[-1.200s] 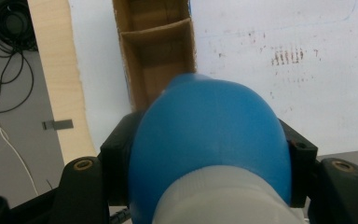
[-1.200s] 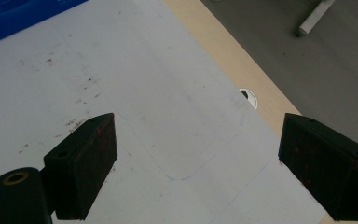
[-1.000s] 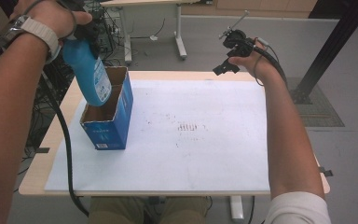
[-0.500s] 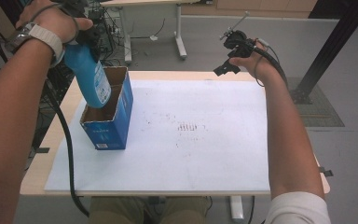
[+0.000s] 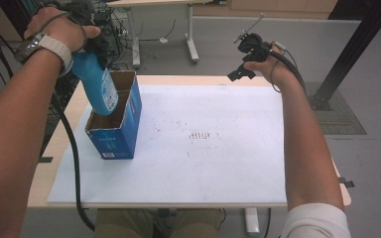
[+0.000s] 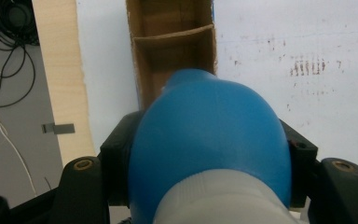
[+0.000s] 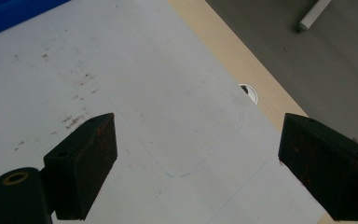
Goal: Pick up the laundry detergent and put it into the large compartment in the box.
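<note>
The left tool (image 5: pixel 90 45) was clamped on the neck end of a blue bottle (image 5: pixel 98 85), holding it base-down and slightly tilted over the open top of the blue cardboard box (image 5: pixel 121 130), which stood near the left edge of the white sheet (image 5: pixel 218 163) on the bench (image 5: pixel 62 144). To seat the bottle well, it should be brought upright, centred over one compartment clear of the cardboard divider (image 6: pixel 172 36), and lowered until the base rests before the grip is released. The right tool (image 7: pixel 196 163) hung over the far right corner with its jaws wide apart and nothing between them.
</note>
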`<act>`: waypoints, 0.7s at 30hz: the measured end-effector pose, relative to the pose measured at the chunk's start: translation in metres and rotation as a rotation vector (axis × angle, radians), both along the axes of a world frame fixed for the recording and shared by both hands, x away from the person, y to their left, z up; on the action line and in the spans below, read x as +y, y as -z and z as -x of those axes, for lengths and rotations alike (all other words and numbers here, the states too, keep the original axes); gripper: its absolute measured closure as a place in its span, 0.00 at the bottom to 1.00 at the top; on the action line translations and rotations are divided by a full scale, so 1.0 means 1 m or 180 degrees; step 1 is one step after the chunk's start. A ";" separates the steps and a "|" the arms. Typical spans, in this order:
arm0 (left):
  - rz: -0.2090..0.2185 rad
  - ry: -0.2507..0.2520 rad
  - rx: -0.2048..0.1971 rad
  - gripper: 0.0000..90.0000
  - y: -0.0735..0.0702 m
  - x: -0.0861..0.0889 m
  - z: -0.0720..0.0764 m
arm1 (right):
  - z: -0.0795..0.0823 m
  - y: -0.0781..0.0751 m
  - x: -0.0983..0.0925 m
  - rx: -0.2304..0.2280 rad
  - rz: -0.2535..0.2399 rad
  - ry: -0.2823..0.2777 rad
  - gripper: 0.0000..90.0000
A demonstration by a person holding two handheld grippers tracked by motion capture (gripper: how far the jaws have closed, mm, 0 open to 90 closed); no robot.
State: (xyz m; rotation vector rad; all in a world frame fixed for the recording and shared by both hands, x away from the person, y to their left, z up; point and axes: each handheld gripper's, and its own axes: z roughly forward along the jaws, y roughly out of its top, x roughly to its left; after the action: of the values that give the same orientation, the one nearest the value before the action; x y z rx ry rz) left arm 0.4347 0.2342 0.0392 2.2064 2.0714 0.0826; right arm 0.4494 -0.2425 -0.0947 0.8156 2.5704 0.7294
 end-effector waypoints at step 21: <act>-0.0012 -0.0018 0.0012 0.42 0.021 0.003 -0.008 | -0.002 0.006 -0.002 0.0036 0.0014 0.0017 0.13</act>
State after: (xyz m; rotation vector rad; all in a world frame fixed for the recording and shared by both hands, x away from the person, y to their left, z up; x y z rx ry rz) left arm 0.4426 0.2369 0.0184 2.2047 2.0812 0.0830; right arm 0.4517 -0.2449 -0.1006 0.8271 2.5780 0.7194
